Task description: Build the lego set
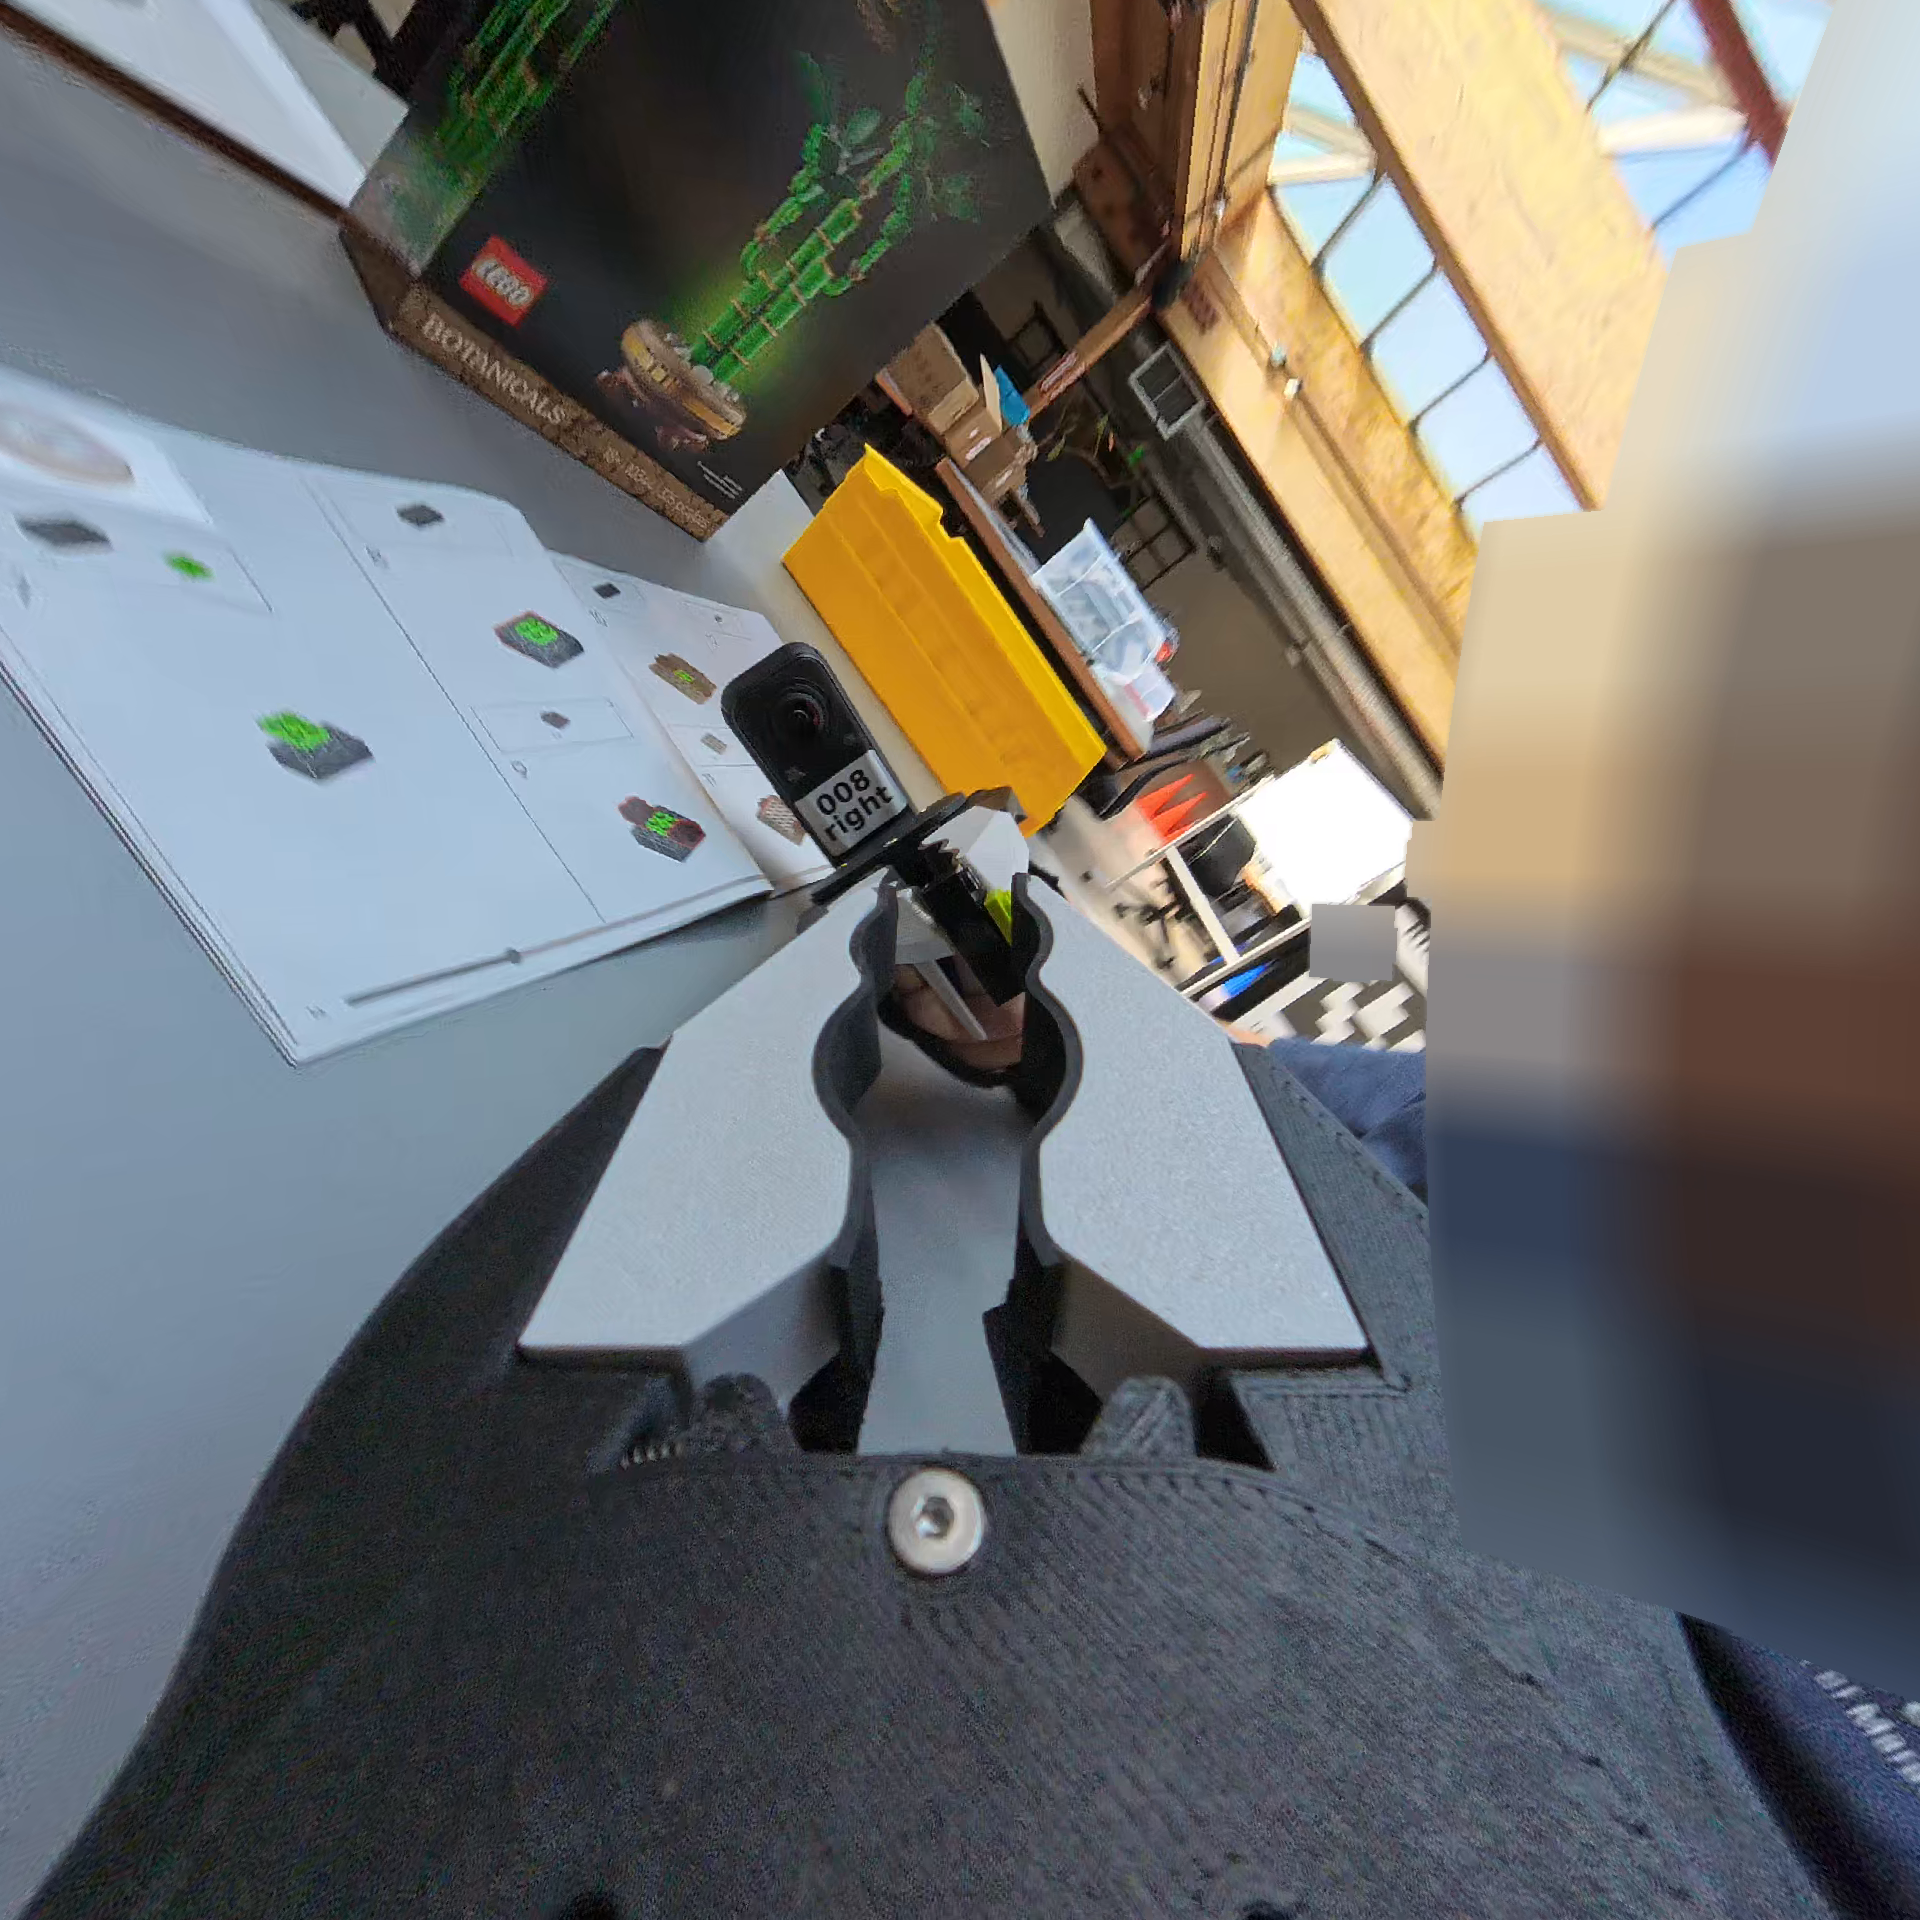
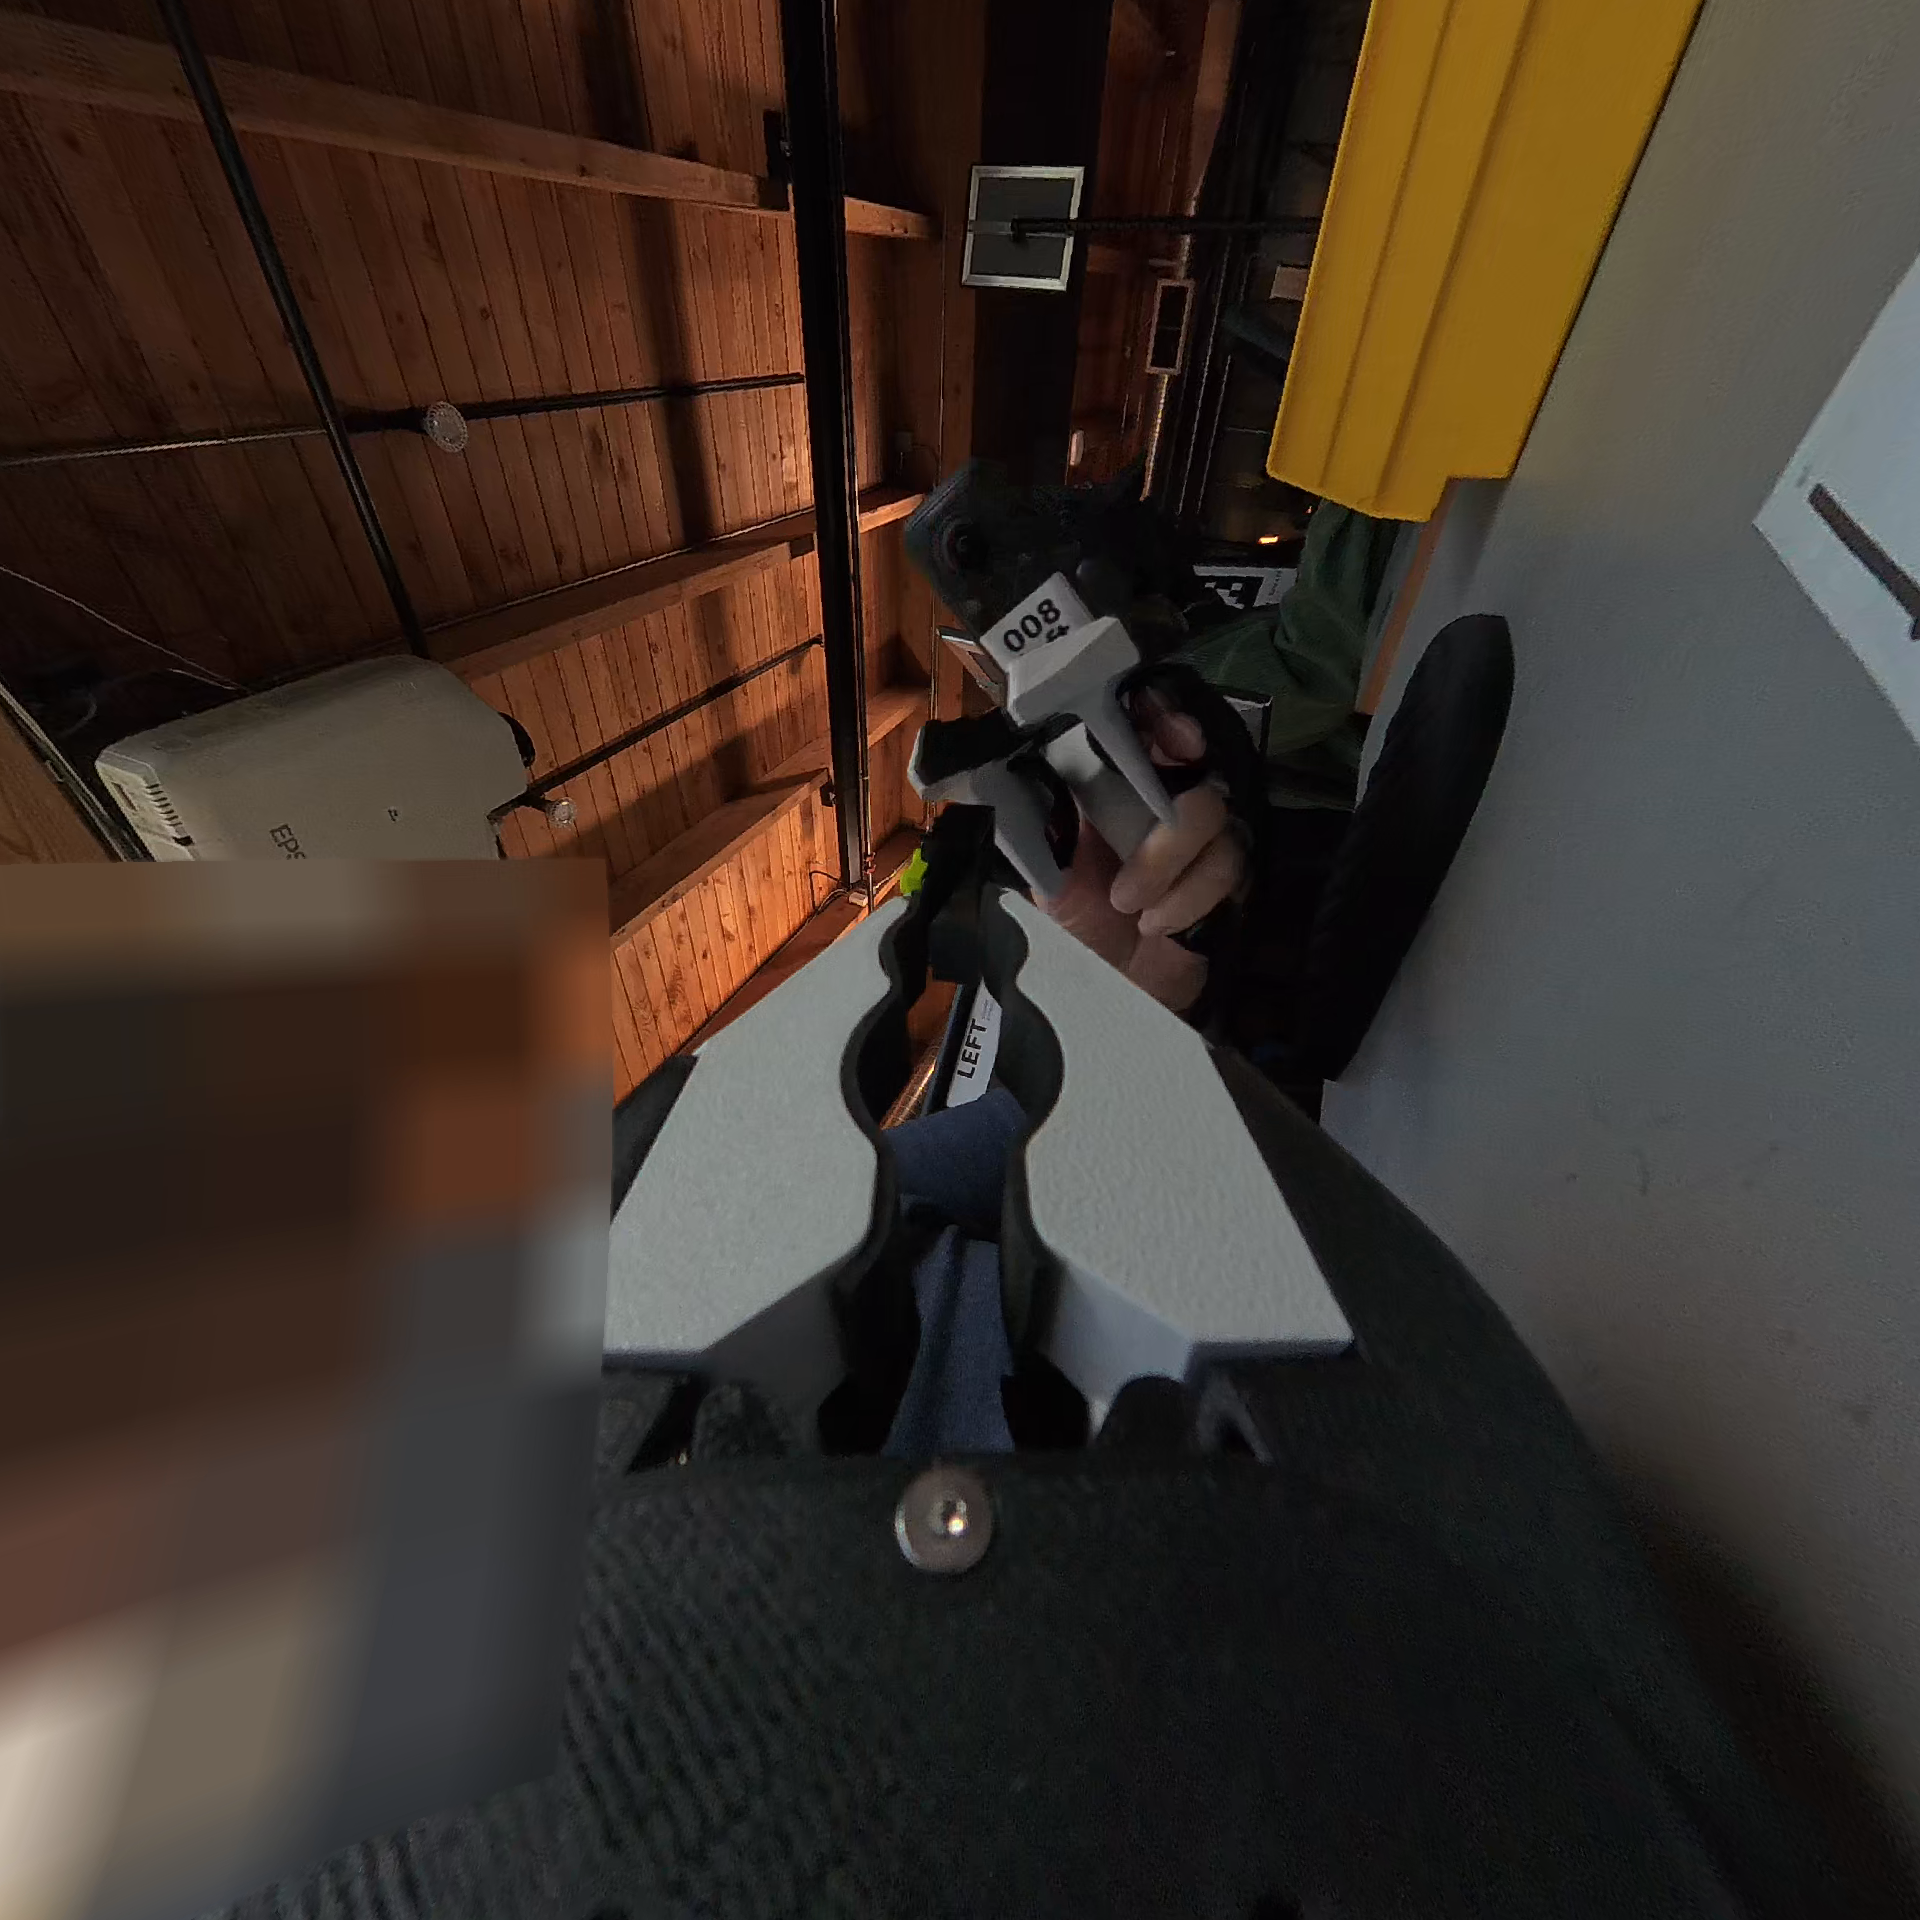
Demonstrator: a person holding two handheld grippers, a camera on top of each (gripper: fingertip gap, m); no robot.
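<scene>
Left wrist view: your left gripper (image 1: 951,925) and right gripper (image 2: 956,914) meet tip-to-tip, both clamped on the black-and-lime piece (image 1: 987,930).

Two tools are in view: the left tool (image 1: 951,894) and the right tool (image 2: 961,914), each carrying one camera. Between their tips sits one small lego assembly (image 1: 982,925) of black pieces with one lime-green piece (image 1: 1000,909). On the bench (image 1: 156,1195) lie one open instruction booklet (image 1: 343,727) and one lego box (image 1: 717,239). One yellow bin (image 1: 945,634) stands near the bench's edge. One projector (image 2: 312,764) hangs from the wooden ceiling.
</scene>
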